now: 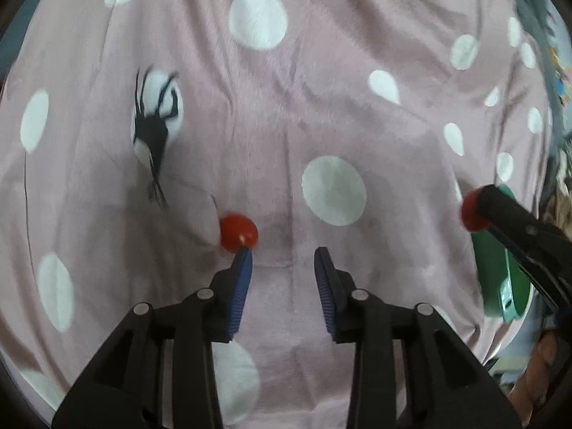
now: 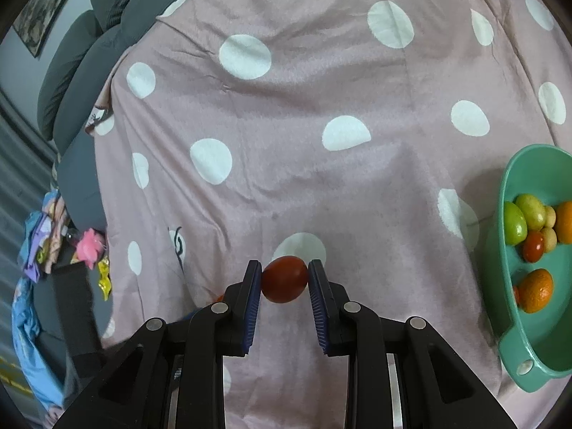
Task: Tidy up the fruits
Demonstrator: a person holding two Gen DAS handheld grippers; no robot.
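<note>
While right tool (image 2: pixel 284 279) clamps red tomato (image 2: pixel 285 279) between blue pads above pink dotted bedspread (image 2: pixel 304 150), left tool (image 1: pixel 284 257) stands open, holding nothing. Second red tomato (image 1: pixel 238 233) lies on bedspread, touching tip of left tool's left finger, outside gap. Teal bowl (image 2: pixel 514 343) with assorted fruits sits right of right tool, well apart.

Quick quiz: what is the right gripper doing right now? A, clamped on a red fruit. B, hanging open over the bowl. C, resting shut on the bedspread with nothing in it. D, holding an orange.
A: in the right wrist view the right gripper has both blue pads pressed against a red fruit, held above the bedspread and left of the green bowl.
</note>
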